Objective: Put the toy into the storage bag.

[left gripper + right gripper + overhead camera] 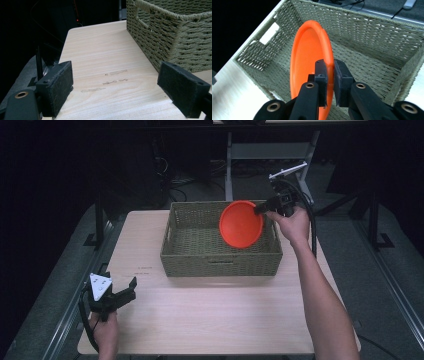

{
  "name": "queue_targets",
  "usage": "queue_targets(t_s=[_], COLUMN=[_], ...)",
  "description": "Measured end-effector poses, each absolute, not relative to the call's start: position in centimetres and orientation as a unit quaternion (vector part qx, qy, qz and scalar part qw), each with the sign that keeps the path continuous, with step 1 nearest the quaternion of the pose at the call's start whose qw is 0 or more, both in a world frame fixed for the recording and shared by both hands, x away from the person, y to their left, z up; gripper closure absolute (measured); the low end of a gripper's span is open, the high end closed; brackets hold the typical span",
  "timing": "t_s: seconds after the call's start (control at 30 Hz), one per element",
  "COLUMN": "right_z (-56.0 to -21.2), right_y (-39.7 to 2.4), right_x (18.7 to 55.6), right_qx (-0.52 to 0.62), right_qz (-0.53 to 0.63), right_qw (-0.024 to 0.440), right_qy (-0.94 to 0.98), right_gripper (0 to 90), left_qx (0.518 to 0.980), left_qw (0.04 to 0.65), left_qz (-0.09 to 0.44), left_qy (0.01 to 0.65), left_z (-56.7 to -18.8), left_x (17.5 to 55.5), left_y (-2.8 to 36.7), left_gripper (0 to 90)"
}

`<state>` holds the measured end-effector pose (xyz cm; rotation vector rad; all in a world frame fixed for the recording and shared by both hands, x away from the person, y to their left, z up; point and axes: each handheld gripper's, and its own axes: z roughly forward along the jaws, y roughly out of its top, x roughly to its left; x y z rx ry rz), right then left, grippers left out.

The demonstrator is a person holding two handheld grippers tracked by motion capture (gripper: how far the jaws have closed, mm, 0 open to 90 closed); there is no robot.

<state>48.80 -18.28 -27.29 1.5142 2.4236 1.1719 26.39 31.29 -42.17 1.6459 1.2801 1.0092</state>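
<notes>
An orange plate (241,224) is held on edge by the right gripper (260,210), whose jaws are clamped on the plate's rim, as the right gripper view shows with the pads (322,72) pressed on either side of the orange lip. The plate is carried above the right half of a woven basket (220,261), which stands at the far middle of the wooden table (210,315). The plate is tilted, almost upright, with its hollow face turned toward the left; it appears to be clear of the basket floor, though contact with the far wall cannot be ruled out.

The step in hand is judged to be the placing of the plate into the basket. For the next move, the plate would need to be lowered toward the basket floor and laid flatter before the jaws are released, so that it is not dropped on its edge or left leaning against a wall.

The left gripper (122,292) is rested at the near left corner of the table, its jaws spread wide with nothing between them.
</notes>
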Motion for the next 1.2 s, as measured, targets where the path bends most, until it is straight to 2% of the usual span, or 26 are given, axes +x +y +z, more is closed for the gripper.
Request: queue_targets(t_s=[1.2], right_z=[-33.3], right_y=[-16.8], right_x=[51.1], right_qx=[0.521], right_qz=[0.336], right_qw=[0.0], right_qy=[0.784], right_gripper=[81.8], left_qx=[0.65], left_qw=[0.403], left_qz=[0.399], left_qy=[0.506], left_z=[-42.2], left_x=[26.3], left_y=[31.3], left_gripper=[12.7])
